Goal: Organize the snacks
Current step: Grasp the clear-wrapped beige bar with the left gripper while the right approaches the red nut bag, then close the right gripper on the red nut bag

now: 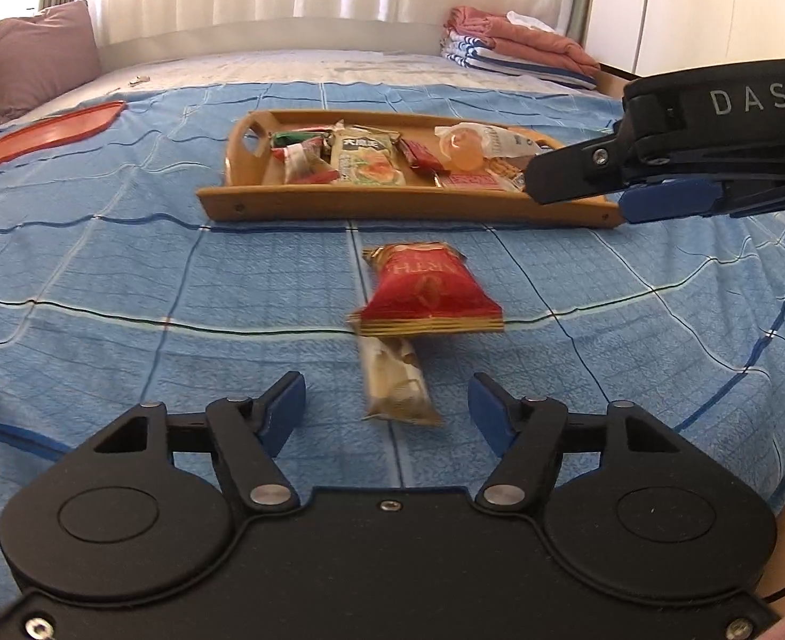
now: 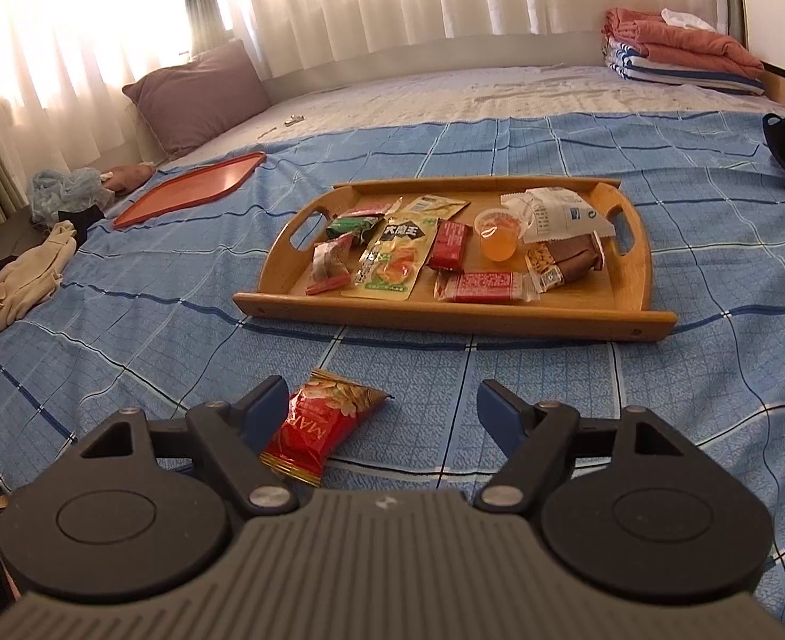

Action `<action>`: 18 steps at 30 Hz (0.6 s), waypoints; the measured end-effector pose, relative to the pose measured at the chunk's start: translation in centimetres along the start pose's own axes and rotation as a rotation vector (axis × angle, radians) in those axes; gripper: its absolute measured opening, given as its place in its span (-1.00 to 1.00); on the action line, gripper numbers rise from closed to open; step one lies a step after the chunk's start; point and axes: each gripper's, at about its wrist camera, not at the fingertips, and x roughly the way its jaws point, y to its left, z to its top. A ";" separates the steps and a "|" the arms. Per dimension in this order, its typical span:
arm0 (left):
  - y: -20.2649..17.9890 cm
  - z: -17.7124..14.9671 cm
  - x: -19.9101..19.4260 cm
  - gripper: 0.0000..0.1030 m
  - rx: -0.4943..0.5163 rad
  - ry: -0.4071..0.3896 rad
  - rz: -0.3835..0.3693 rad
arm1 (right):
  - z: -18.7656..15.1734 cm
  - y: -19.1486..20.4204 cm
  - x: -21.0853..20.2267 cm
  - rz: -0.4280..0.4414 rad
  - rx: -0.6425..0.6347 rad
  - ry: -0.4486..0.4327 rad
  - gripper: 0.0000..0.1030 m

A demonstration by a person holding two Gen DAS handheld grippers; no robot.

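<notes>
A wooden tray [image 1: 392,205] [image 2: 445,314] on the blue checked bed cover holds several snack packs and an orange jelly cup [image 2: 496,237]. A red snack bag [image 1: 427,290] [image 2: 320,426] lies on the cover in front of the tray. A beige snack bar [image 1: 395,378] lies just below it in the left wrist view. My left gripper [image 1: 387,410] is open and empty, its fingers either side of the beige bar's near end. My right gripper [image 2: 384,416] is open and empty above the cover, beside the red bag; it also shows in the left wrist view [image 1: 579,189] by the tray's right end.
An orange-red tray [image 2: 192,189] [image 1: 45,133] lies at the left of the cover. A mauve pillow [image 2: 195,93] and loose clothes [image 2: 18,277] are at the left edge. Folded blankets [image 2: 680,48] sit at the far right corner.
</notes>
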 end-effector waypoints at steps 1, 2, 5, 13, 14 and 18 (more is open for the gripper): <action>-0.1 0.1 0.2 0.26 0.005 -0.007 0.001 | 0.0 0.0 0.2 0.002 0.001 0.005 0.65; -0.2 0.2 0.3 0.21 0.012 -0.011 -0.002 | 0.0 0.0 0.4 0.003 0.001 0.009 0.65; -0.3 0.5 0.9 -0.31 0.015 -0.004 -0.018 | 0.0 0.1 0.9 0.009 0.003 0.017 0.66; 1.3 0.6 0.1 -0.59 -0.005 -0.035 0.031 | 0.0 0.5 2.3 0.037 0.018 0.030 0.69; 1.6 0.6 -0.2 -0.59 -0.005 -0.044 0.041 | 0.0 0.7 2.5 0.040 0.018 0.032 0.70; 3.3 0.8 -1.0 -0.59 -0.010 -0.063 0.094 | -0.2 1.5 3.5 0.055 0.015 0.043 0.70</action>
